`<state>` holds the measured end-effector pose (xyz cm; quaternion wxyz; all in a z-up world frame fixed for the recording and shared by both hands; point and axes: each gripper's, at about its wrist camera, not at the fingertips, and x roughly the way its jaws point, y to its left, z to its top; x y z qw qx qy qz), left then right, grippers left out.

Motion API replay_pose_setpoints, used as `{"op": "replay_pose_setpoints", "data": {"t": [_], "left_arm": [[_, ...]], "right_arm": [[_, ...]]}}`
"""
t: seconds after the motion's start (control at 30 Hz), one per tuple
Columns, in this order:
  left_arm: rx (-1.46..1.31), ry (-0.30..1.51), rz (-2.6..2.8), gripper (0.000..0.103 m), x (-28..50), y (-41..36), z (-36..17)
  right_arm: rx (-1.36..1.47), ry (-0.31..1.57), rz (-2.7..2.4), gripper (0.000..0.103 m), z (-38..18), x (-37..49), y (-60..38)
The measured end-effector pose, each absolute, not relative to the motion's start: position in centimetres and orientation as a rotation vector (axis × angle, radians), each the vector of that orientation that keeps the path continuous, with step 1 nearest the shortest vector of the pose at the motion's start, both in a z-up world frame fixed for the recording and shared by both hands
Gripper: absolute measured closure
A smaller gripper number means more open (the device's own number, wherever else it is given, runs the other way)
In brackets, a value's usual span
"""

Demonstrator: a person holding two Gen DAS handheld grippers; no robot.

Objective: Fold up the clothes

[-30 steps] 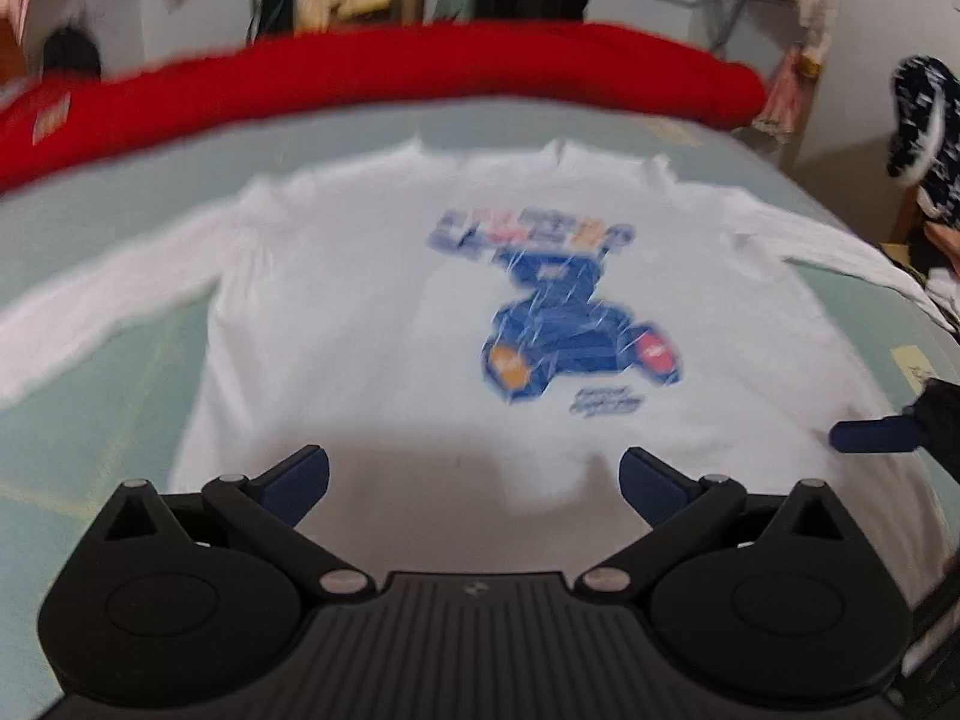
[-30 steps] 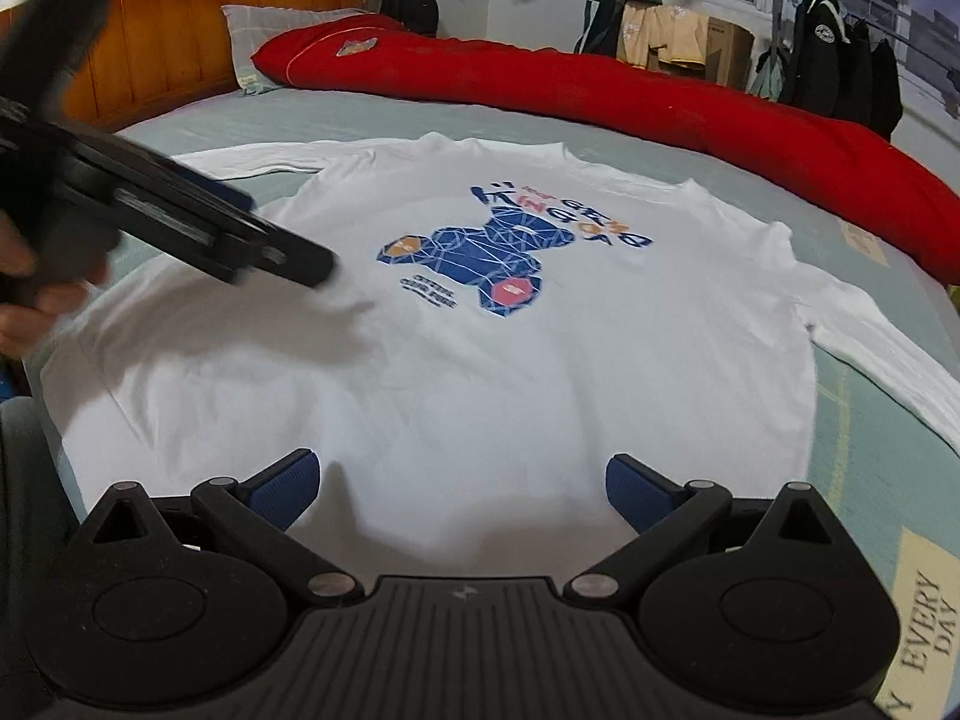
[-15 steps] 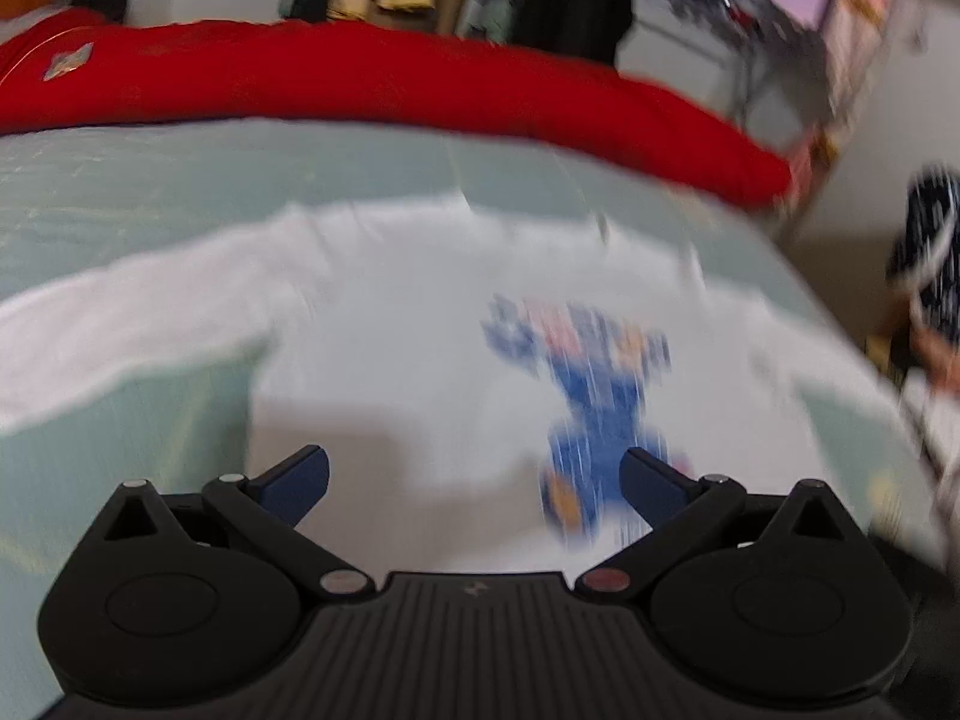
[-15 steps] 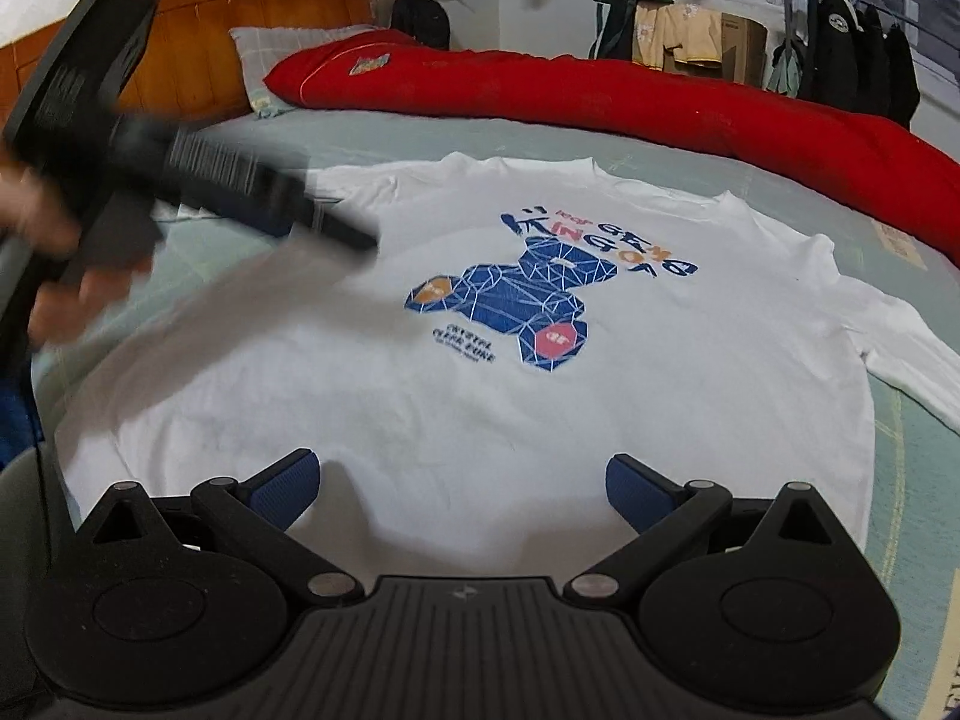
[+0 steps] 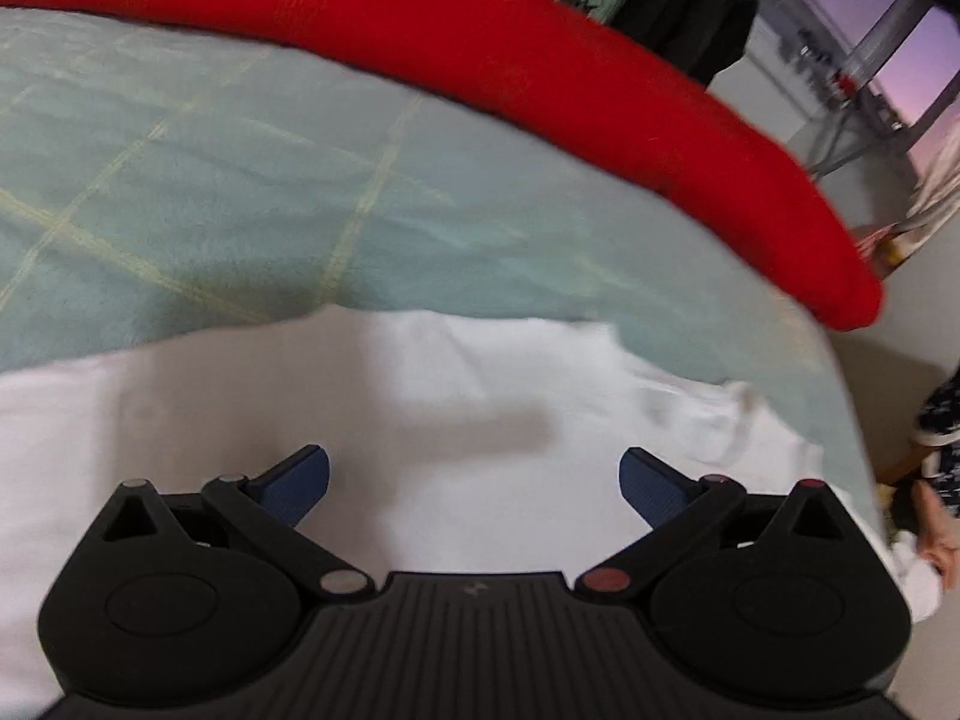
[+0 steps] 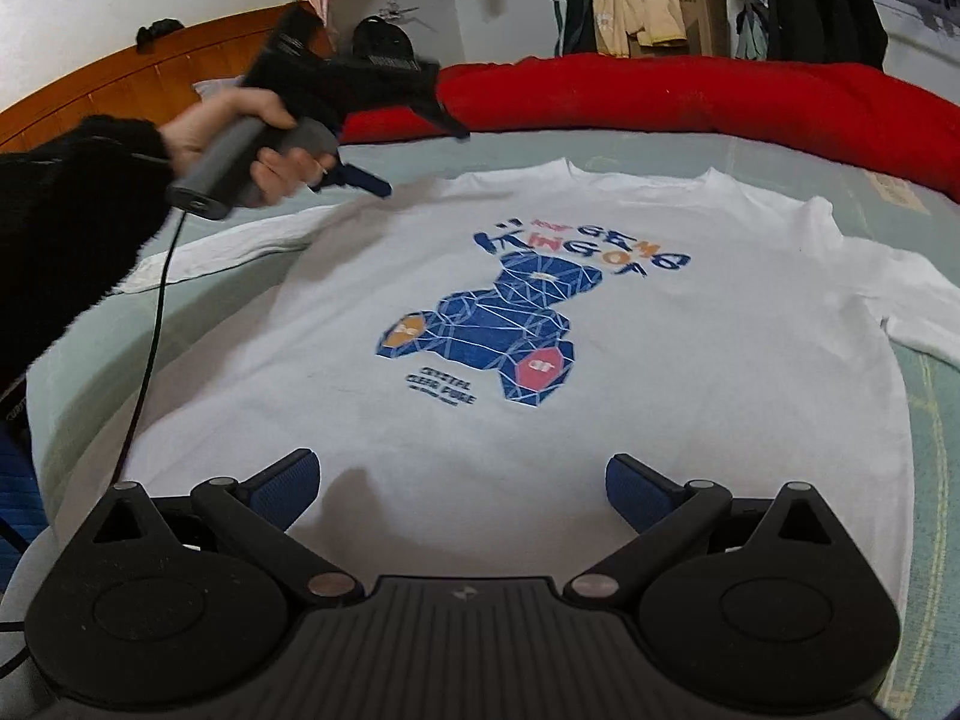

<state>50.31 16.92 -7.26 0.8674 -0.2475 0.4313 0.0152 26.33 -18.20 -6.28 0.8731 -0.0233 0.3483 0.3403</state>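
Observation:
A white long-sleeved shirt (image 6: 630, 360) with a blue bear print (image 6: 510, 324) lies flat, front up, on the pale green bed cover. My right gripper (image 6: 459, 489) is open, low over the shirt's hem, with nothing between its fingers. In the right wrist view, a hand holds my left gripper (image 6: 414, 156) over the shirt's left shoulder and sleeve (image 6: 240, 246). In the left wrist view, the left gripper (image 5: 474, 483) is open above white cloth (image 5: 420, 408) near the sleeve, empty.
A long red quilt (image 6: 720, 90) lies across the far side of the bed. A wooden headboard (image 6: 120, 90) stands at the far left. Clothes hang on a rack (image 6: 810, 6) behind the bed. The green bed cover (image 5: 240, 180) stretches beyond the shirt.
The left gripper has swung from the shirt's lower left up and away towards the left shoulder and sleeve. The right gripper has drifted slightly, staying open over the hem.

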Motion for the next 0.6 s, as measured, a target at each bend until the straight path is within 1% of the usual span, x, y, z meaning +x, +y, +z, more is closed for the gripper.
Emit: {"op": "replay_pose_setpoints", "data": {"t": [0.17, 0.27, 0.43, 0.53, 0.6], "left_arm": [[-0.464, 0.832, 0.096, 0.001, 52.2, 18.3, -8.4], [-0.486, 0.829, 0.126, 0.001, 52.2, 19.0, -8.1], [-0.481, 0.805, 0.026, 0.001, 48.7, 18.2, -5.5], [-0.476, 0.815, -0.056, 0.001, 46.7, 17.4, -5.0], [-0.462, 0.836, -0.039, 0.001, 45.7, 17.7, -5.8]], "right_arm": [[-0.069, 0.725, 0.718, 0.000, -6.7, 26.6, -18.1], [-0.084, 0.721, 0.718, 0.000, -6.8, 26.5, -17.9], [-0.082, 0.720, 0.714, 0.000, -6.7, 26.5, -17.9], [-0.083, 0.722, 0.708, 0.000, -6.7, 26.5, -17.9], [-0.082, 0.725, 0.705, 0.000, -6.7, 26.5, -17.9]]}}
